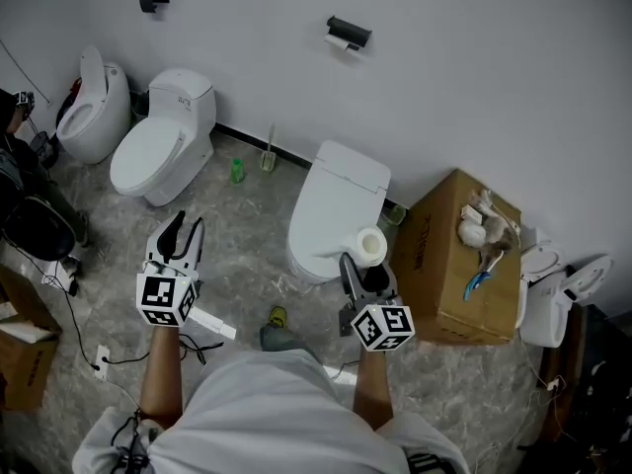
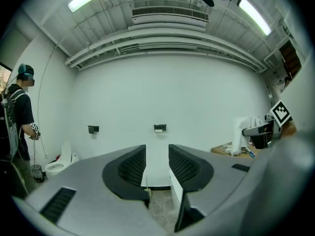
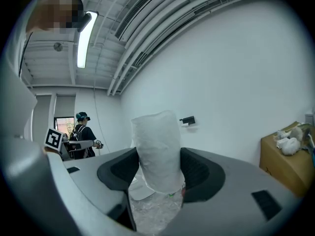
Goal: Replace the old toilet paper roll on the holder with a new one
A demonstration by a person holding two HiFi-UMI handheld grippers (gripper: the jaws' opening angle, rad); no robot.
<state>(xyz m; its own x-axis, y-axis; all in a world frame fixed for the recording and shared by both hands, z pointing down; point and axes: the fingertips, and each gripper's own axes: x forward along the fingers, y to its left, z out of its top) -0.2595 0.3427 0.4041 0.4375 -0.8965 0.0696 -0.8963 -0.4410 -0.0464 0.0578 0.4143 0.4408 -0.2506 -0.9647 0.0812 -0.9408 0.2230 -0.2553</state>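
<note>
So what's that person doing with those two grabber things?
A person holds a gripper in each hand. The right gripper has its fingers clamped on a white toilet paper roll, by a white toilet. The left gripper is open and empty. The black holder is on the wall ahead, not yet reached.

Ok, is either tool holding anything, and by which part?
The right tool grips the toilet paper roll by its curved sides; left tool holds nothing.

Grey marbled floor (image 1: 237, 255) with white toilets (image 1: 163, 146), cardboard box (image 1: 444, 265), green bottle (image 1: 237, 171)
</note>
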